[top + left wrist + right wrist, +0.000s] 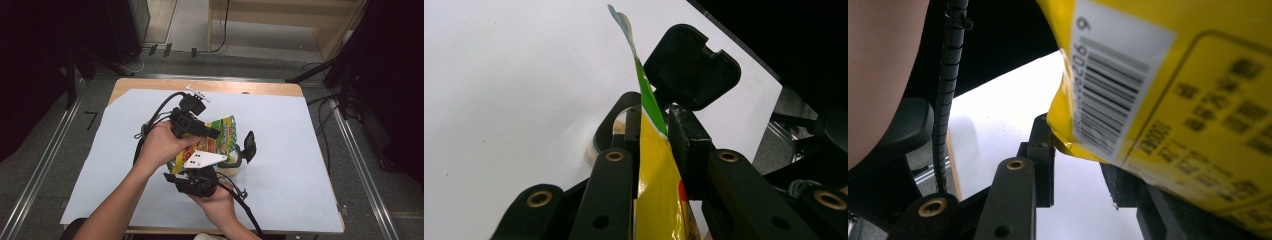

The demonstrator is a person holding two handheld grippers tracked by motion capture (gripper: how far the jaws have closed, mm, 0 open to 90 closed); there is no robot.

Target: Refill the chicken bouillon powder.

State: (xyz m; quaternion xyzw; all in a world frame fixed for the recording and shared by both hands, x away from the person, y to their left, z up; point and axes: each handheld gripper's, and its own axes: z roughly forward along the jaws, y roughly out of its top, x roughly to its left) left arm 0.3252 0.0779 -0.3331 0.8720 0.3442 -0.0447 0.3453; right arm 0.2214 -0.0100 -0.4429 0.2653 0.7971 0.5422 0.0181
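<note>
The big white sheet [280, 150] covers my table. My yellow snack bag [220, 134] is up in the middle. My left tongs [655, 145] pinch its edge tight. My right tongs [1075, 165], at six o'clock, grip its bottom corner.

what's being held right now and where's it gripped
The left gripper is shut on the yellow snack bag, pinching its thin flattened edge. Whether the right gripper grips the bag's barcode corner cannot be told.
</note>
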